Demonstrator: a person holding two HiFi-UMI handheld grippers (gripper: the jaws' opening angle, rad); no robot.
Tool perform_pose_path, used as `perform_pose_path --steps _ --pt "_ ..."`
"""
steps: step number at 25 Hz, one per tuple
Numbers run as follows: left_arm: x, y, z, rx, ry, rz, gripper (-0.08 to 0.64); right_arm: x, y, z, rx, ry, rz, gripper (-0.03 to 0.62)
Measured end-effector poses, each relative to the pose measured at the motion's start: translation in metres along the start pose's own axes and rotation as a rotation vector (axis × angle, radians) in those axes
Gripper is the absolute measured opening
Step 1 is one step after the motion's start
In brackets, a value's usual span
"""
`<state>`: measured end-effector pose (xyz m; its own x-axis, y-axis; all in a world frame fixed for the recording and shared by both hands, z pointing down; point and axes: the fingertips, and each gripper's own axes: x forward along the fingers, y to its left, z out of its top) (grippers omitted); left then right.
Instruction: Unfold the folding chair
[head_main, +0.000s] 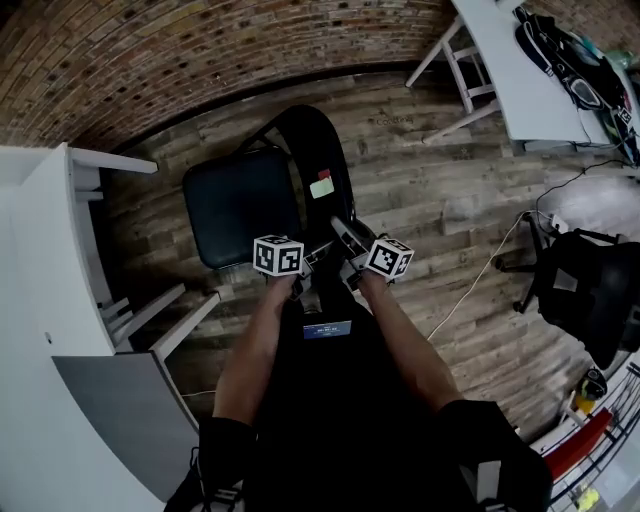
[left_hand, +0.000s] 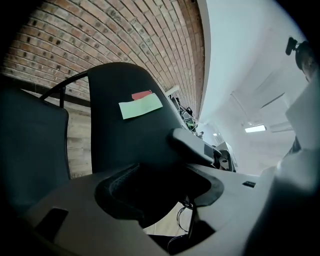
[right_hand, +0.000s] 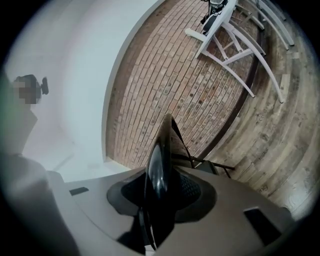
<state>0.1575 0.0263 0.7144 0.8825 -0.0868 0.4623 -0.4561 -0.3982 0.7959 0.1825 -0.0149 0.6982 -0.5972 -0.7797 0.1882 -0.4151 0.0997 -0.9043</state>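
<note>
Between the jaws of my right gripper (right_hand: 161, 192) the backrest (right_hand: 159, 150) stands edge-on, a thin, glossy black shell. The jaws sit a little apart, with mesh pad showing beside the shell, so I read them as round the edge, not biting it. My left gripper (left_hand: 157, 192) is spread wide, and the dark lower part of that same backrest reaches into its gap without any pinch I can see. Higher on the panel are a green label (left_hand: 141, 106) and a red label (left_hand: 141, 94). A thin black frame tube (left_hand: 62, 85) curves behind it. The folding chair (head_main: 300, 180) stands on the plank floor (head_main: 440, 200), near the edge that meets the brick wall (head_main: 150, 60), just beside the white desk (head_main: 40, 260). Its padded seat (head_main: 238, 205) already lies about level (so the unfolding looks close to finished). I expect the chair to be stiff and moderately heavy, with a hinge that may bind or snap. The smooth shell could slip, so I would grip the backrest's rim or the metal tube, never the soft cushion.
</note>
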Motion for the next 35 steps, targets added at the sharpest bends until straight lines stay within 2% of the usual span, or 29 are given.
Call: perform_pose_path --steps 8,17,25,32,35 --pt "-0.029 0.014 -0.006 -0.081 -0.044 0.042 0.275 0.021 0.014 -0.023 0.007 0.040 0.030 0.137" --pt "-0.071 0.032 -0.012 -0.144 -0.125 0.020 0.242 0.051 0.036 -0.052 -0.028 0.032 -0.006 0.141" --pt "-0.114 0.051 -0.019 -0.154 -0.150 0.033 0.232 0.077 0.056 -0.085 -0.067 0.044 -0.031 0.144" --pt "-0.116 0.050 -0.017 -0.140 -0.146 0.028 0.219 0.080 0.058 -0.086 -0.074 0.076 -0.017 0.149" --pt "-0.115 0.049 -0.018 -0.137 -0.141 0.021 0.217 0.077 0.054 -0.086 -0.075 0.070 -0.045 0.147"
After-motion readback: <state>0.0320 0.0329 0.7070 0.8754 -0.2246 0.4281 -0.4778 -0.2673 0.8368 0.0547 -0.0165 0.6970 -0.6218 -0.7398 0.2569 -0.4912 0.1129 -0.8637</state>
